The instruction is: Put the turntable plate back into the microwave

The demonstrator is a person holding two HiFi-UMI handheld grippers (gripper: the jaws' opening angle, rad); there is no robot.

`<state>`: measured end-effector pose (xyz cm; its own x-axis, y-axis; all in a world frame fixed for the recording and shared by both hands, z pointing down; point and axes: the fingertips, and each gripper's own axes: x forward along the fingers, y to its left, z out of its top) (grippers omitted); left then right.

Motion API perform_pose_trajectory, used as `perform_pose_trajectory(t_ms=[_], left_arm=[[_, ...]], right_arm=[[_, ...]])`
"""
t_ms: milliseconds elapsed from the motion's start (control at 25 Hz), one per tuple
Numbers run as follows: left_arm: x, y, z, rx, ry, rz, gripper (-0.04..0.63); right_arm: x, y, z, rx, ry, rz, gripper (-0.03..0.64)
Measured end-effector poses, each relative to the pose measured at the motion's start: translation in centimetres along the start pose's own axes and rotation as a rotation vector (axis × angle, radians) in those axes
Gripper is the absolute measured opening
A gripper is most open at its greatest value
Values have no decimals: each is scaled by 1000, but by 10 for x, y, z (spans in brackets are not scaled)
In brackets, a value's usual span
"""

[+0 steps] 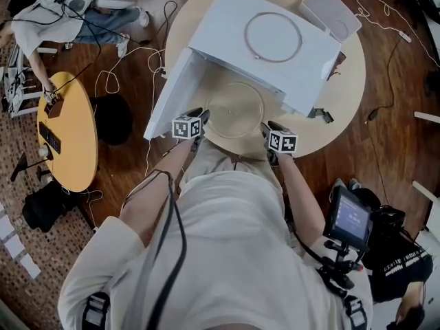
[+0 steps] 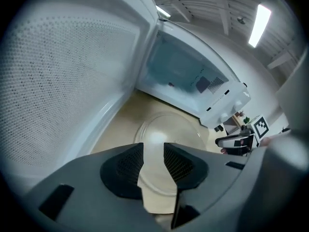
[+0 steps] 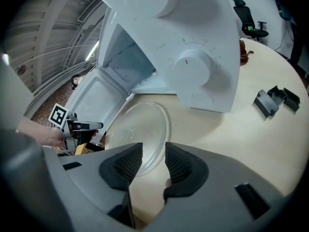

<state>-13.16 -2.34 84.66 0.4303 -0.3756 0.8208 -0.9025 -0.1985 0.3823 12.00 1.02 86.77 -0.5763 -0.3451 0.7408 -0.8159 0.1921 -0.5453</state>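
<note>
The clear glass turntable plate (image 1: 234, 108) lies flat on the round table just in front of the white microwave (image 1: 275, 64), whose door (image 1: 172, 91) hangs open to the left. My left gripper (image 1: 201, 117) hovers at the plate's left rim, my right gripper (image 1: 266, 127) at its right rim. In the left gripper view the open jaws (image 2: 153, 151) frame the plate (image 2: 169, 132), with the empty cavity (image 2: 181, 76) beyond. In the right gripper view the jaws (image 3: 153, 154) are also open, above the plate's (image 3: 140, 129) near edge. Neither gripper holds anything.
A roller ring (image 1: 273, 37) lies on top of the microwave, and a white box (image 1: 330, 12) sits behind it. Small dark clips (image 3: 275, 100) rest on the table to the right. A yellow table (image 1: 65, 133), cables and a person are on the floor to the left.
</note>
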Motion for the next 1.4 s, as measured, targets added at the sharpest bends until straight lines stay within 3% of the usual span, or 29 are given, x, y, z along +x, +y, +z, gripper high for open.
perform_pose_trajectory(t_ms=[240, 1000, 1200, 1400], left_arm=[[11, 22, -6, 9, 73, 16, 114], [49, 27, -11, 42, 155, -62, 124], [53, 33, -18, 27, 174, -83, 124], [50, 33, -17, -40, 159, -132, 123]], right_arm=[[14, 5, -3, 29, 34, -14, 140], [45, -1, -4, 128, 77, -13, 140], [46, 3, -5, 195, 56, 27, 140], [46, 3, -9, 246, 42, 56, 140]])
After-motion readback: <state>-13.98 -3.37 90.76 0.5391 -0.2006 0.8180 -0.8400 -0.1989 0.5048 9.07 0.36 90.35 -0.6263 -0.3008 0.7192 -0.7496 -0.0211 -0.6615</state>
